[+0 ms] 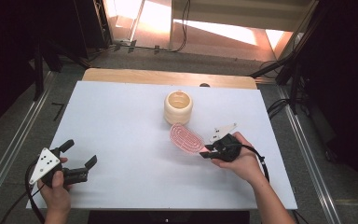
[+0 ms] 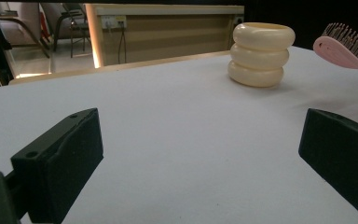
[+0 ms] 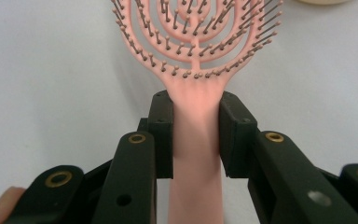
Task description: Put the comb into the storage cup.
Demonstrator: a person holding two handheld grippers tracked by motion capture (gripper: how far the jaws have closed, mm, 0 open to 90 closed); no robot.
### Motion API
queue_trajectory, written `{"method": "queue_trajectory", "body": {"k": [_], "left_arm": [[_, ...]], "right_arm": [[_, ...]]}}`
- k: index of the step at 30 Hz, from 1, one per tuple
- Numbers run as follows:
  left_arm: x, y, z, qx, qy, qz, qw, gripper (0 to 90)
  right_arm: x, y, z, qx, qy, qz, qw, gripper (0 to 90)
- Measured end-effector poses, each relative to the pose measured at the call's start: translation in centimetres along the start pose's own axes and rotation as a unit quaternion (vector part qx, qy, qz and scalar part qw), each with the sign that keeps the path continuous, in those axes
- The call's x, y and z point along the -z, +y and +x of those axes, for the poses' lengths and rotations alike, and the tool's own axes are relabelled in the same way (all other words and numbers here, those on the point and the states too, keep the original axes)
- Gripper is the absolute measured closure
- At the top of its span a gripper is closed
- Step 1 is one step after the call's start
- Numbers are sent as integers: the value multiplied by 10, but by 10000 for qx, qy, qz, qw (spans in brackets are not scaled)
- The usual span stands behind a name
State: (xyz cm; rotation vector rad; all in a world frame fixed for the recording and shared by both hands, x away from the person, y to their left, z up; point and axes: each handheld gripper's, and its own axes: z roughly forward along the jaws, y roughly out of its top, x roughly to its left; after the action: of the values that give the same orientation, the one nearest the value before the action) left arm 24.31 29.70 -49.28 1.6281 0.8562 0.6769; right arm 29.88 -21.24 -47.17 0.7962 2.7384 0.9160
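The right gripper (image 3: 196, 135) has its two black jaws clamped on the handle of a pink hairbrush (image 3: 196, 56) — bristles facing up, its oval head lifted off the white table (image 1: 121, 140) and tilted toward a cream ribbed holder (image 1: 178, 107) that stands upright just beyond it. Over at the near left corner the left gripper (image 1: 77, 158) rests in the person's hand with its jaws spread wide around nothing — well apart from the brush.
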Motion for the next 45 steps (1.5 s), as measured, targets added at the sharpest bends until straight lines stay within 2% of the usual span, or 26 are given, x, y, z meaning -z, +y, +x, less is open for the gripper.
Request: {"method": "queue_trajectory", "body": {"k": [5, 11, 19, 23, 29, 32, 35, 40, 45], "left_arm": [[0, 0, 0, -14, 7, 11, 10000, 3], [-1, 0, 0, -28, 6, 20, 10000, 3], [0, 2, -4, -171, 116, 34, 9998, 3], [-3, 5, -7, -202, 94, 83, 9997, 3], [-9, 12, -21, -458, 81, 181, 9988, 3], [-13, 17, -25, -344, 123, 101, 9993, 2], [-18, 22, -26, -217, 73, 162, 9996, 2], [-25, 31, -37, -363, 40, 200, 9991, 2], [-37, 38, -49, -411, -149, 268, 9987, 2]], "right_arm": [[-2, -1, 2, -104, 38, -242, 9996, 679], [2, 1, 5, -98, 28, -489, 9987, 679], [5, 2, 11, -119, -5, -833, 9965, 679], [5, 1, 11, -127, -18, -917, 9957, 679], [9, -3, 9, -172, -4, -1097, 9938, 679], [10, -4, 9, -227, -24, -1147, 9931, 679], [10, -6, 10, -267, -2, -1248, 9918, 679], [9, -7, 13, -313, 24, -1370, 9901, 679], [5, -8, 16, -329, 22, -1407, 9895, 679]]}}
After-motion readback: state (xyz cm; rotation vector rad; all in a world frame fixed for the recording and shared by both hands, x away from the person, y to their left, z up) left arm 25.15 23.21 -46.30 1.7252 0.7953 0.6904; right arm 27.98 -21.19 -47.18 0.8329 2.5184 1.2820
